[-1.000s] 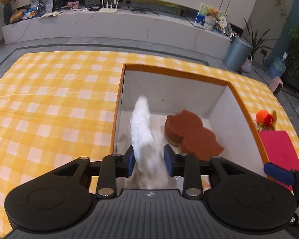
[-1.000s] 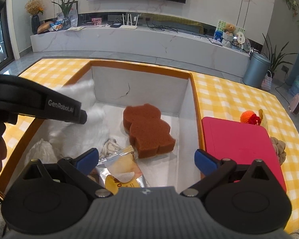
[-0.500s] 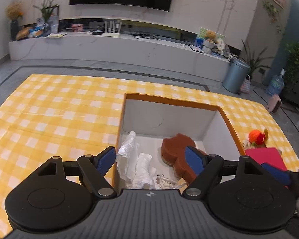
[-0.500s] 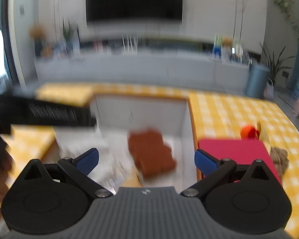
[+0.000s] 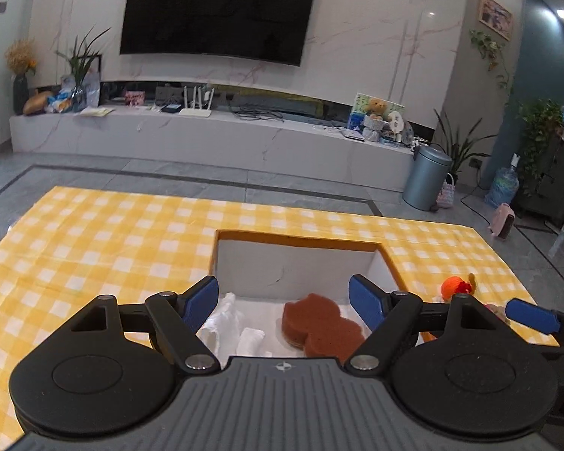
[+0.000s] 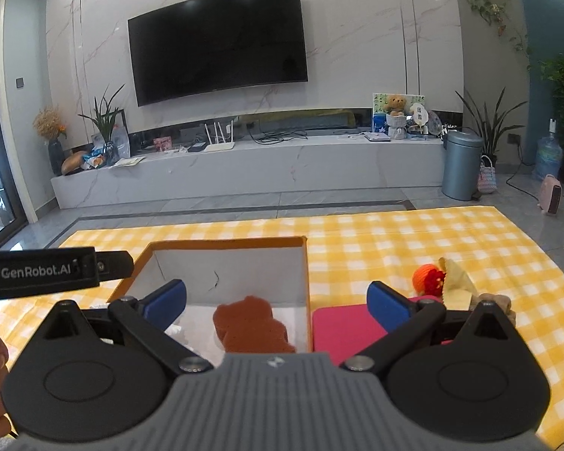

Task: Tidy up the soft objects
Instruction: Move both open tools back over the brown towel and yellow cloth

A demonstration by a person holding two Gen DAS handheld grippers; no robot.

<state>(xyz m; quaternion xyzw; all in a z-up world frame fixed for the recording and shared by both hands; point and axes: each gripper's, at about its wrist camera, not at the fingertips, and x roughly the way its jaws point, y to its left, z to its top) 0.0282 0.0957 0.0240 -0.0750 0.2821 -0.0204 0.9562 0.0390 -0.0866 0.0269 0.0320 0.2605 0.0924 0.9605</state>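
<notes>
An orange-rimmed white box [image 5: 297,240] [image 6: 229,242] sits on the yellow checked table. Inside lie a brown bear-shaped sponge [image 5: 319,325] [image 6: 250,325] and a white cloth [image 5: 229,323]. My left gripper [image 5: 284,302] hangs open above the box with nothing between its blue pads. My right gripper [image 6: 276,300] is also open and empty, held over the box's right wall. A pink pad [image 6: 342,329] lies right of the box, with an orange knitted toy [image 6: 428,280] [image 5: 455,286] and a yellowish cloth [image 6: 457,282] behind it. The left gripper's body [image 6: 45,272] shows at the right wrist view's left edge.
A beige soft thing [image 6: 498,302] lies at the pink pad's far right corner. The yellow checked cloth [image 5: 94,248] covers the table left of the box. Beyond the table are a grey floor, a TV wall and a metal bin [image 5: 426,176].
My left gripper let go of the white cloth, which now lies in the box, and opened wide. Both grippers rose and tilted up, so more of the room shows.
</notes>
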